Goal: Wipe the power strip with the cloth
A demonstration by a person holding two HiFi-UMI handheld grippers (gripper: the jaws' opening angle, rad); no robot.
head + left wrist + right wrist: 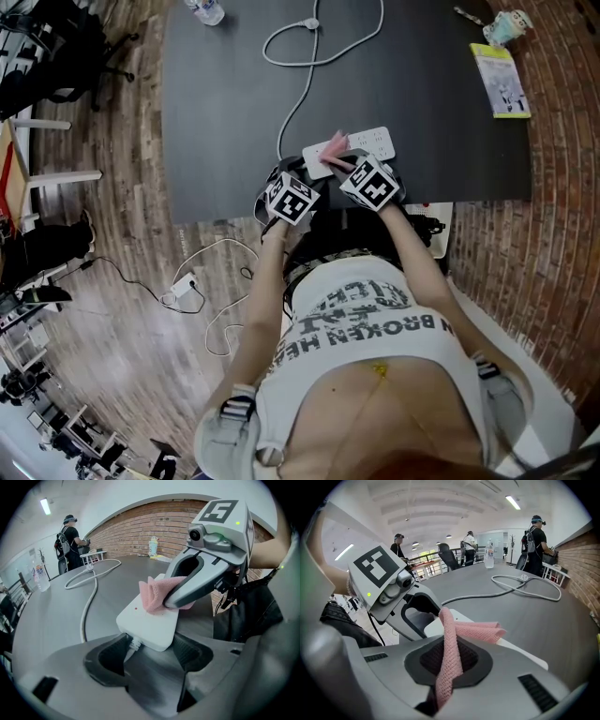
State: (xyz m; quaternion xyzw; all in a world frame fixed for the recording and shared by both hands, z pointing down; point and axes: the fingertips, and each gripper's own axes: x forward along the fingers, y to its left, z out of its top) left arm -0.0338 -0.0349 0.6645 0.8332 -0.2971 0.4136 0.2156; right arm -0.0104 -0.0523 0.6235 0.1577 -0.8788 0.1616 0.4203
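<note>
Power strip (373,142) lies near the front edge of the dark worktop (216,122), white, w/ its cord (85,616) leaving the L end and looping off toward the far side. L tongs (151,645) are closed in on the strip's cord end: one pad each side of the casing, both apparently touching it, w/ the cord's plug just inside the L pad. R tongs (450,657) are clamped tight on the cloth (452,634), a pink knit piece. It's pinched btwn the pads and rises out of them, and its free end folds over and rests on top of the power strip. In L gripper view the R tongs come in at an angle from upper R, tip pressing the bunched cloth onto the strip's top face, a little back from the cord end. A small red dot shows on the casing just beside the cloth. Head view: both marker cubes sit side by side at the worktop edge, L one nearer the person, whose arms reach down to them.

Elsewhere on the worktop: clear bottle (206,9) at far L, yellow-green booklet (502,80) at far R, both well apart from the strip. Floor (131,328) is wood planks, w/ a white adapter (183,286) and thin cables on it. Brick wall (154,527) stands beyond the worktop in L gripper view, and a person w/ backpack (70,538) stands at the far end.
</note>
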